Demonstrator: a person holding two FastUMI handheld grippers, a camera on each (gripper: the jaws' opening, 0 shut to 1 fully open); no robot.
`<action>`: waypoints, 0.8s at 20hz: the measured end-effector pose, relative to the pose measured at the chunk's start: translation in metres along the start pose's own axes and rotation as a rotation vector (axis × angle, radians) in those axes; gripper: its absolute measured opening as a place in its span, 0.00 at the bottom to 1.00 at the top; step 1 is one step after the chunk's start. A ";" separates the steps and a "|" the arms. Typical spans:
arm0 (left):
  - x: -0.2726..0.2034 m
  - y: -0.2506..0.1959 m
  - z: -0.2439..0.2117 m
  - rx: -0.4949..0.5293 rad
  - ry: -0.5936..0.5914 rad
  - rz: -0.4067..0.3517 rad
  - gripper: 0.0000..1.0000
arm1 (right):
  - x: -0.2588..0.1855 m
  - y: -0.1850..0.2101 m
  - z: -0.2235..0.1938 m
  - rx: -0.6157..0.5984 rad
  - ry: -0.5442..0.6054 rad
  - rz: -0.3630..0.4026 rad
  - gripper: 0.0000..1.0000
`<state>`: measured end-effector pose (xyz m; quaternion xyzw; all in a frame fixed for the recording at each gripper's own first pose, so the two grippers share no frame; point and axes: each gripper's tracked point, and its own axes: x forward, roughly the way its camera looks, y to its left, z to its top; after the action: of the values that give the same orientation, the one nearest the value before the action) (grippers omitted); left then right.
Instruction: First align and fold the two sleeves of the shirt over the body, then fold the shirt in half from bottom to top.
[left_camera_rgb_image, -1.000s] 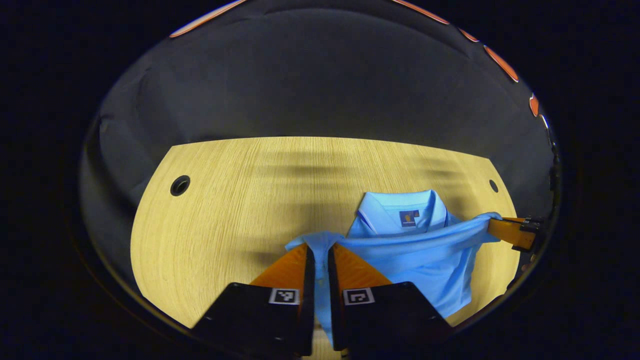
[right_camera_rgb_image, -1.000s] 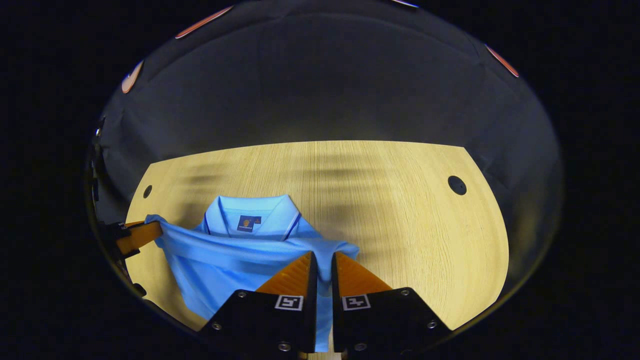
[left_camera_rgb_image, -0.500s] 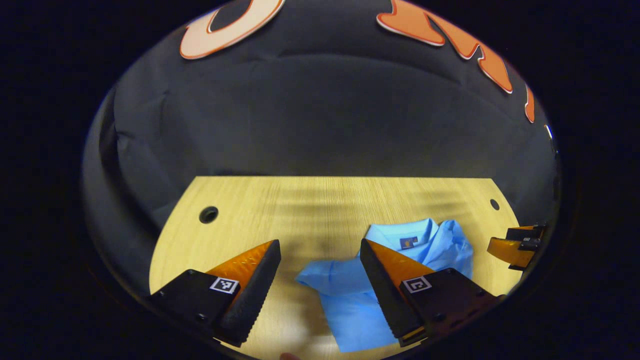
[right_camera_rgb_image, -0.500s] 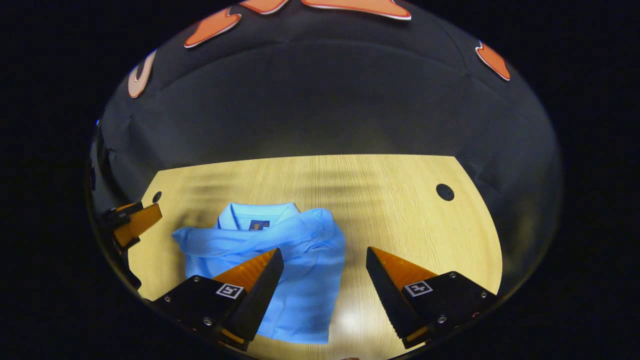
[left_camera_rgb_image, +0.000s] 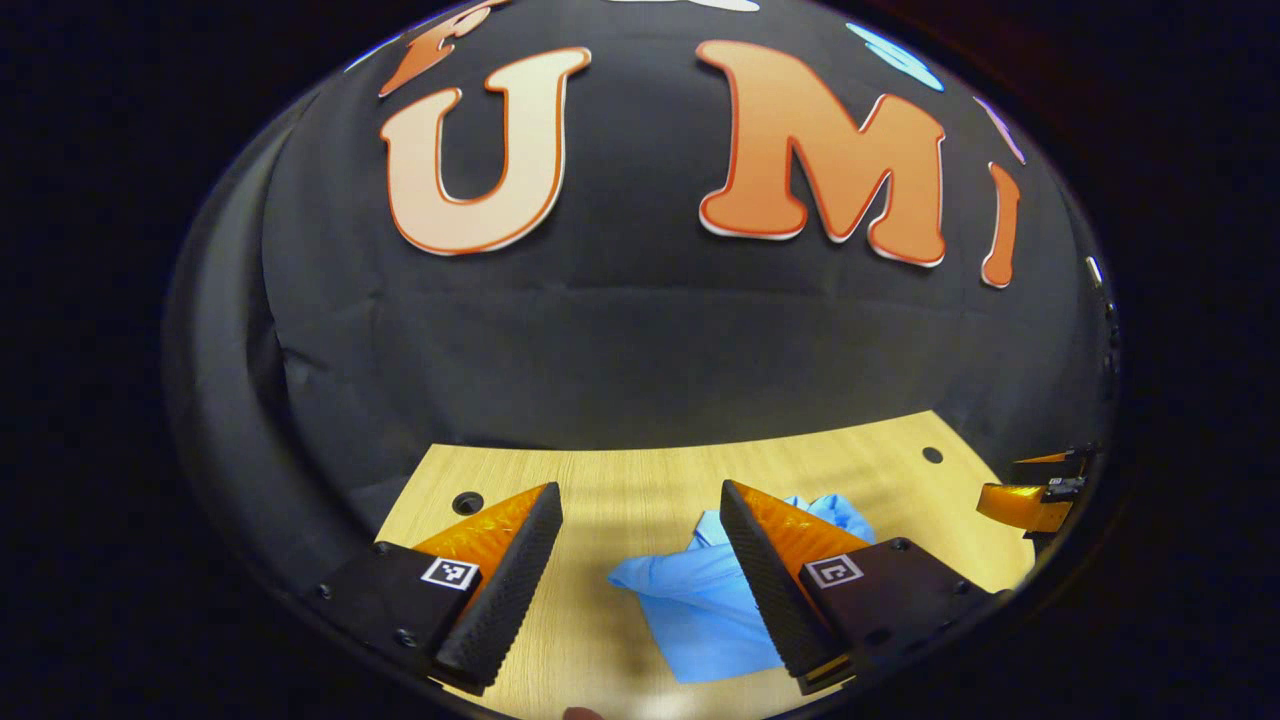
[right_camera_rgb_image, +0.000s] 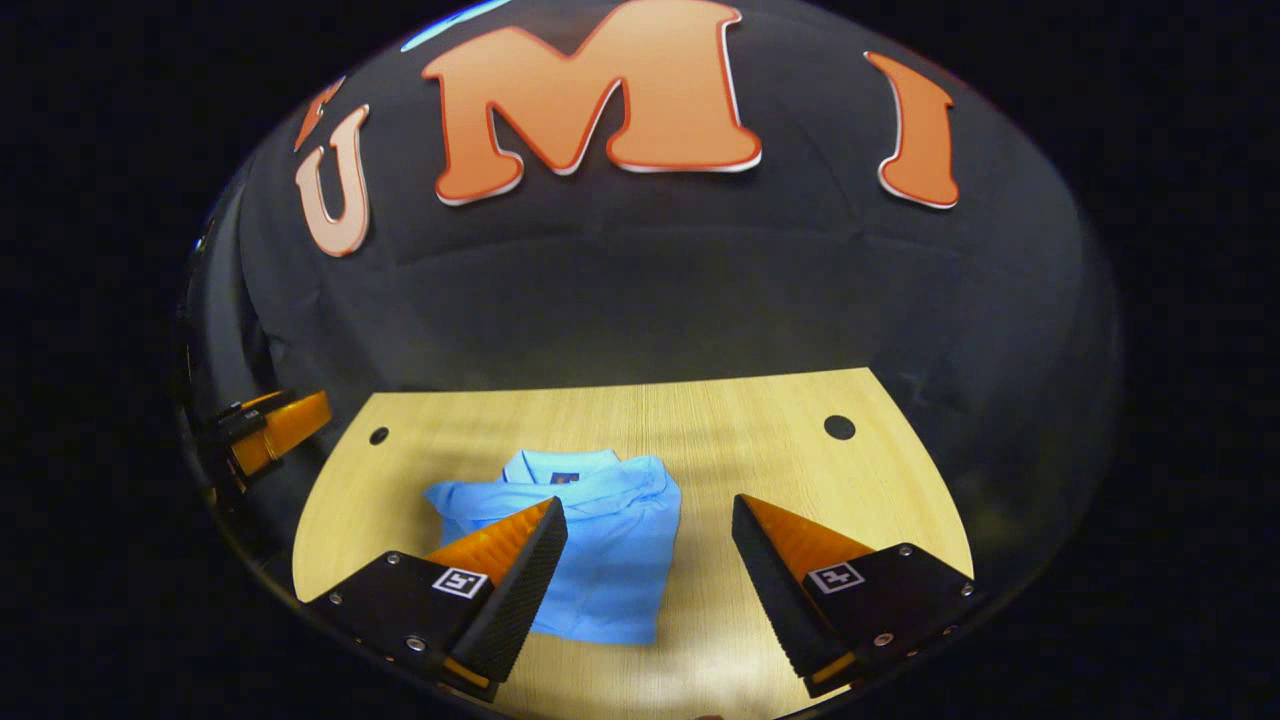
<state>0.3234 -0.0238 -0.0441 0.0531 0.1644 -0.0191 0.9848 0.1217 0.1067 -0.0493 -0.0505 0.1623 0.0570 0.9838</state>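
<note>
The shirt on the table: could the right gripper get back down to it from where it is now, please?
Probably yes. The right gripper is open above the table, and the folded blue shirt lies just ahead, with nothing between them.

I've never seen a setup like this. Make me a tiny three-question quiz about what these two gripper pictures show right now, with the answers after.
1. True or false: the left gripper is clamped on the blue shirt.
2. What does the shirt lie on: (a) a wooden table, (b) a metal tray, (c) the floor?
3. Fill in: in the right gripper view, the shirt's collar lies at the shirt's ____ end, toward the booth wall.

Key
1. False. The left gripper's jaws stand wide apart, and so do those of the right gripper; the shirt lies free.
2. (a) the wooden table.
3. Far.
</note>
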 end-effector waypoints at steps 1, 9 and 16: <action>-0.014 -0.002 0.006 -0.011 -0.022 -0.008 1.00 | -0.015 -0.004 0.006 0.010 -0.028 0.003 1.00; -0.105 -0.009 0.026 0.003 -0.186 0.038 1.00 | -0.098 -0.041 0.015 0.057 -0.180 0.017 0.99; -0.163 -0.010 0.017 -0.050 -0.257 0.129 1.00 | -0.131 -0.062 0.006 0.055 -0.248 0.049 0.99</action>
<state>0.1746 -0.0328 0.0239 0.0360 0.0338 0.0415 0.9979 0.0080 0.0336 0.0040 -0.0121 0.0420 0.0822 0.9957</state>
